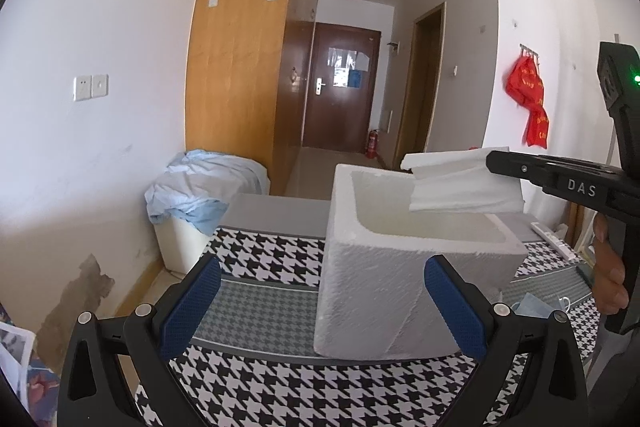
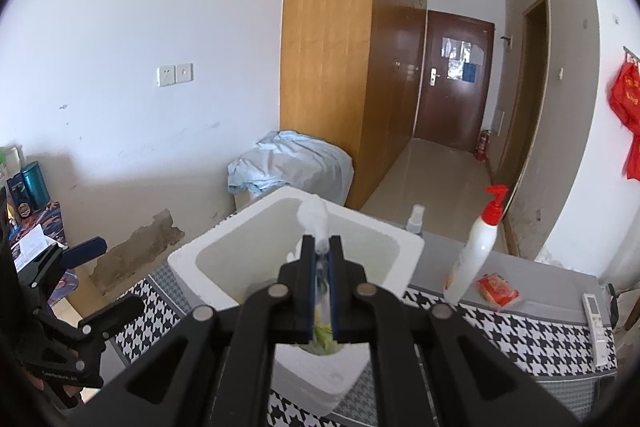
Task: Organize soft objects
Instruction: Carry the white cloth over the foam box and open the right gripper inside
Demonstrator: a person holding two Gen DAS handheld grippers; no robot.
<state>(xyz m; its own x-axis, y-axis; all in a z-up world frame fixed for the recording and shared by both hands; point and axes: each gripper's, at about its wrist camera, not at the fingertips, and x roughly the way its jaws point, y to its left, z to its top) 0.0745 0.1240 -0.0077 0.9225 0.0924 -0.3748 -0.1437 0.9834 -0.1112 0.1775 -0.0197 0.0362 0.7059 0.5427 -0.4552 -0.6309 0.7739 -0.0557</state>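
A white foam box (image 1: pixel 360 291) stands open-topped on the houndstooth-covered table (image 1: pixel 264 391). My right gripper (image 1: pixel 490 163) reaches in from the right, shut on a white tissue pack (image 1: pixel 460 187) that hangs over the box's far right part. In the right wrist view the tissue pack (image 2: pixel 314 215) sticks out past the shut right gripper (image 2: pixel 322 243), above the foam box (image 2: pixel 224 239). My left gripper (image 1: pixel 322 267) is open and holds nothing, its blue pads (image 1: pixel 192 303) spread in front of the box's near corner. The left gripper (image 2: pixel 104 279) also shows at the left edge.
A blue cloth (image 1: pixel 204 183) drapes a white bin left of the table. To the box's right stand a red-capped pump bottle (image 2: pixel 476 251), a small spray bottle (image 2: pixel 416 219), a red packet (image 2: pixel 498 291) and a remote (image 2: pixel 596 315). A face mask (image 1: pixel 536 307) lies near the right hand.
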